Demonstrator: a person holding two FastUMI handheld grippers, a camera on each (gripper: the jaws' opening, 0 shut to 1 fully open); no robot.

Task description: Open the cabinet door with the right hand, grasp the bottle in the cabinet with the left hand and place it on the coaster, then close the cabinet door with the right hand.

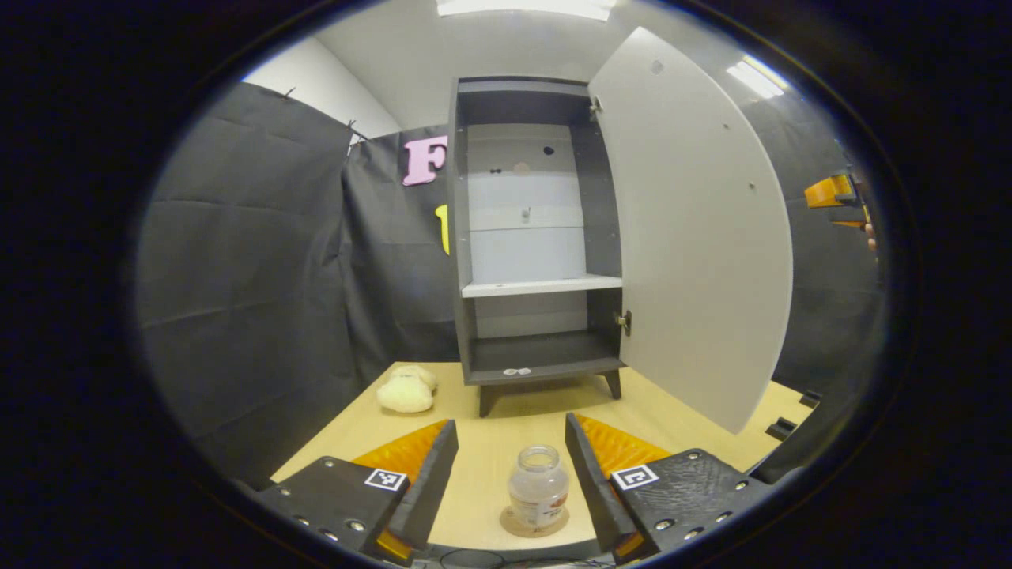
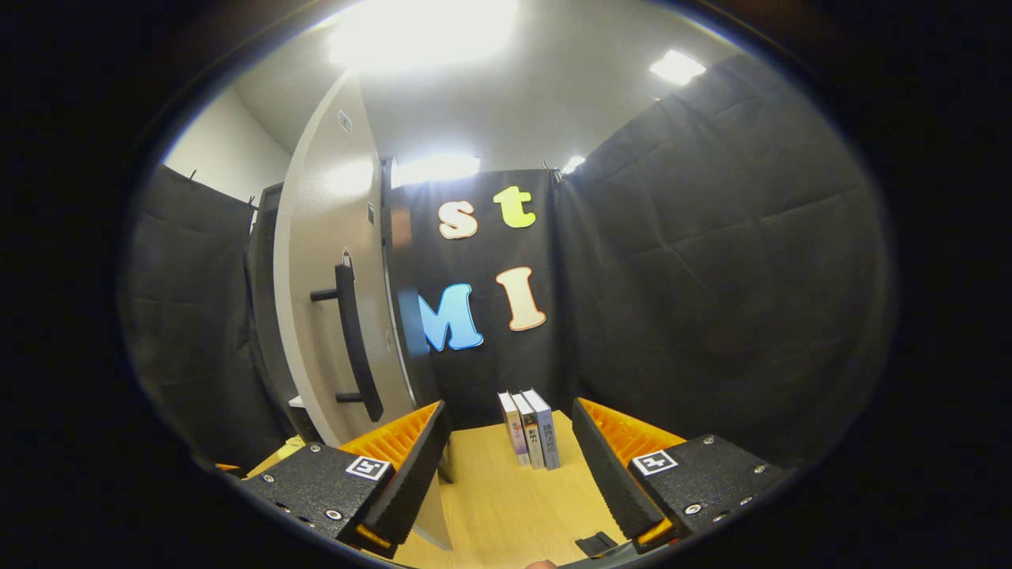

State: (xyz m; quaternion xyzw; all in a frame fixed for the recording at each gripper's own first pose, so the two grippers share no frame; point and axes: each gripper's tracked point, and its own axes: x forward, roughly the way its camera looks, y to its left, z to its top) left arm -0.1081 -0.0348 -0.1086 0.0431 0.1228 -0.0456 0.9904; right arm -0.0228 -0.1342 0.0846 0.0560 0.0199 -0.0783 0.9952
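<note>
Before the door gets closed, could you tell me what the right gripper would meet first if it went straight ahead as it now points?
Probably the row of upright books by the booth wall; the right gripper is open, and the cabinet door stands to its left. Depth is uncertain.

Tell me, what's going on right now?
Both grippers open, left, right. Bottle standing on coaster. Cabinet door open; nothing in the way.

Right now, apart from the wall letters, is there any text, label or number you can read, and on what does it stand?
Nothing can be read.
Bottle: the print on its label is too blurred to read.
Three books: the spine lettering is too small to read.
Square tags: coded patterns, no words.
Cabinet door: no text.
</note>
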